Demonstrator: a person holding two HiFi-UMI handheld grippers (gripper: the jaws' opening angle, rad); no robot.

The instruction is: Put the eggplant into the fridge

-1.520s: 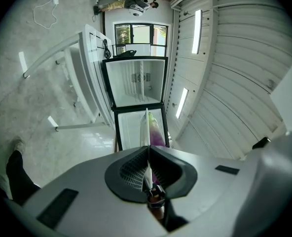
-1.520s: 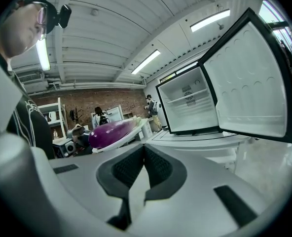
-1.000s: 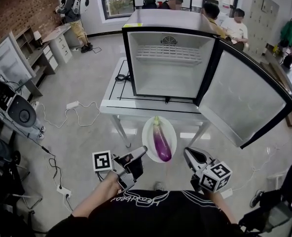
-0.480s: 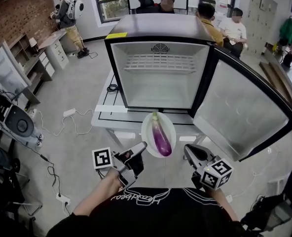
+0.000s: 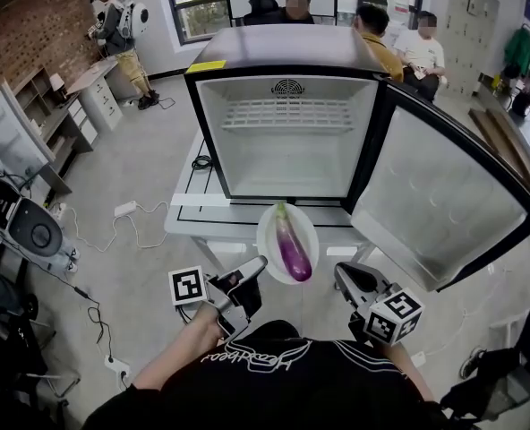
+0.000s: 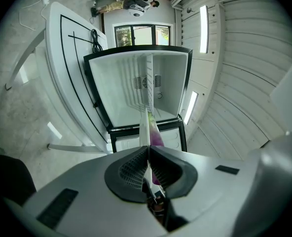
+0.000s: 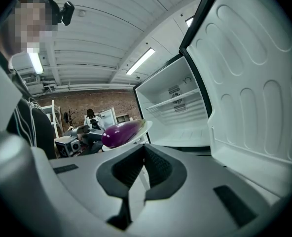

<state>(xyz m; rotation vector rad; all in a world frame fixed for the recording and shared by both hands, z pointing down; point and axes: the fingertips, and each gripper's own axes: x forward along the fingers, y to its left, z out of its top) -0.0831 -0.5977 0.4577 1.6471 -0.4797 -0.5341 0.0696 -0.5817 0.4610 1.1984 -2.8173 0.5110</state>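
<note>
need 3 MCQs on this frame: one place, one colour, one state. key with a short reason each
1. Where is the eggplant?
A. on the white plate
B. on the fridge shelf
C. on the floor

2. What colour is the eggplant's body?
A. green
B. purple
C. white

3. The fridge door is:
A. shut
B. open wide
C. taken off

Key:
1 A: it lies on the plate, in front of the fridge and outside it.
2 B: the body is purple, only the stem end is pale green.
3 B: the door is swung out to the right and the bare interior shows.
</note>
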